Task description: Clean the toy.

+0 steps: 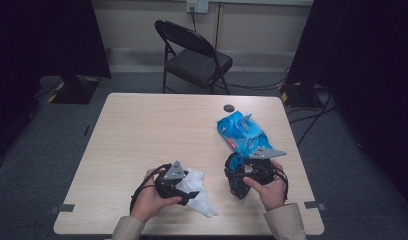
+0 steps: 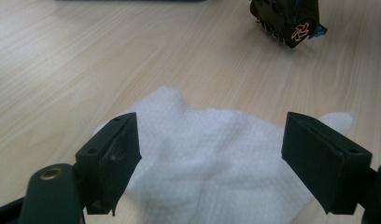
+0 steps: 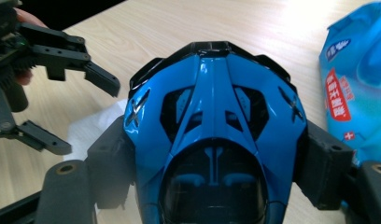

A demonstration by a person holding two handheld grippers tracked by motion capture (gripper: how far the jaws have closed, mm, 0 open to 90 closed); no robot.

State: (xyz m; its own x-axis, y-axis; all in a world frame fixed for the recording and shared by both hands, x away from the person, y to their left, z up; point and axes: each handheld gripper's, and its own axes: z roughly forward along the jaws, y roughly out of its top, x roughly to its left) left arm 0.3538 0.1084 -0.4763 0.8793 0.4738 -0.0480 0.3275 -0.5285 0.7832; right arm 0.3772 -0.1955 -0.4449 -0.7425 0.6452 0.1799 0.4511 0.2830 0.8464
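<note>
Grey carpet surrounds a pale wood-grain laminate tabletop [image 1: 157, 130] with rounded corners; behind it stands a black metal folding chair with a padded seat [image 1: 194, 55], dark curtains hang at both sides, and cables trail over the floor to the right. On the near part of the tabletop lies a crumpled white paper wipe with a fine embossed weave [image 2: 212, 158], soft and rumpled, its corners spread flat. The left hand-held gripper [image 2: 209, 163] hovers just over it with its 2 matte black rectangular jaws set wide apart, the wipe lying between them and nothing gripped. The right hand-held gripper [image 3: 212, 172] has its jaws pressed against the 2 sides of a glossy blue and black plastic toy shell with angular vents and X marks [image 3: 212, 116], its surface smooth and reflective; from the high view it is held just above the tabletop, right of the wipe. Beyond it rests a shiny blue soft-pack of wet wipes with a red label and a raised flap [image 1: 242, 131], and near that pack's far end sits a small dark round disc [image 1: 229, 107].
</note>
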